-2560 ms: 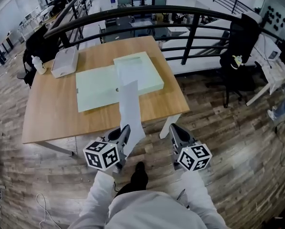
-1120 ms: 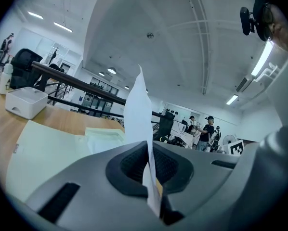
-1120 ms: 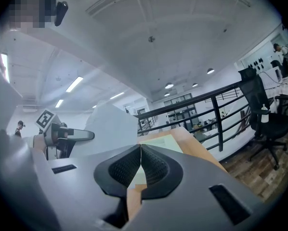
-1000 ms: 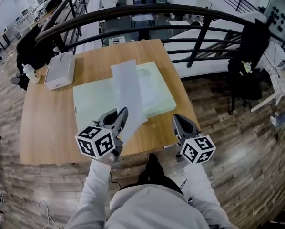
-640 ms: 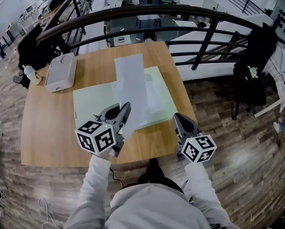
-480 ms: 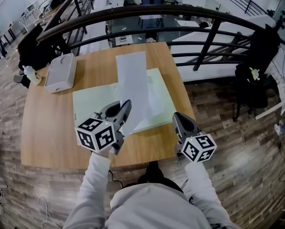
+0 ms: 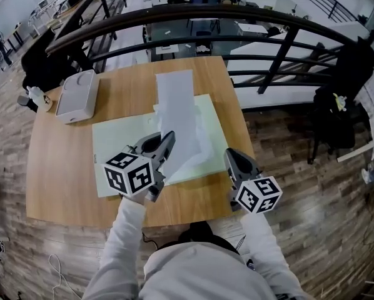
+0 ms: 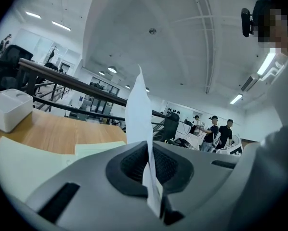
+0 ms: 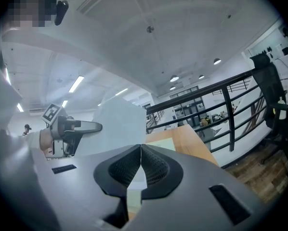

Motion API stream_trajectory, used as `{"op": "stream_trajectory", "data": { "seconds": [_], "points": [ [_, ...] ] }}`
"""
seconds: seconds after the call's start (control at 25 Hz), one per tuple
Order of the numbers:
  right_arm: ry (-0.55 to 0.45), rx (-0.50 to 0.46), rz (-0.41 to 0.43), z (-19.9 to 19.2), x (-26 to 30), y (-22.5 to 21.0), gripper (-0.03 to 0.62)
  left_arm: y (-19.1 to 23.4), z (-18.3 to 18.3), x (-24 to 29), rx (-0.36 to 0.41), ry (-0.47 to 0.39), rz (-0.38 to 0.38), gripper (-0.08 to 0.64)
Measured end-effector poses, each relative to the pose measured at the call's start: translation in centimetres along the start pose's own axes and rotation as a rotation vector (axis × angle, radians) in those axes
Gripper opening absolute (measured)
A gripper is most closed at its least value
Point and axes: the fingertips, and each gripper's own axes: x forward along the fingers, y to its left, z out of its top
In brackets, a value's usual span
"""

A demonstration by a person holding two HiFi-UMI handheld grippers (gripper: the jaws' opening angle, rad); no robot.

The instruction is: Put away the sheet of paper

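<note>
Left gripper jaws clamped on paper bottom edge; the sheet stands up over the green box. Right gripper jaws together, empty, just right of the box.

Left gripper: jaws closed on the near end of the sheet of paper.
Paper: it reaches ahead of these jaws, above the pale green board.
Right gripper: jaws to the right of the paper, not touching it.
White box: ahead and left of the left jaws, on the table.
</note>
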Motion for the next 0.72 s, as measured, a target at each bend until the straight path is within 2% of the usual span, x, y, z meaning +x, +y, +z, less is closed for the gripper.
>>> {"op": "stream_trajectory", "data": {
  "seconds": [0.32, 0.72],
  "points": [
    [0.024, -0.004, 0.005, -0.4, 0.9, -1.0, 0.028, 2.2, -2.8, 1.5, -0.041, 0.047, 0.021, 0.017],
    [0.042, -0.002, 0.020, -1.0, 1.4, -1.0, 0.028, 5.6, -6.2, 0.4, -0.127, 0.076, 0.071, 0.017]
  ]
}}
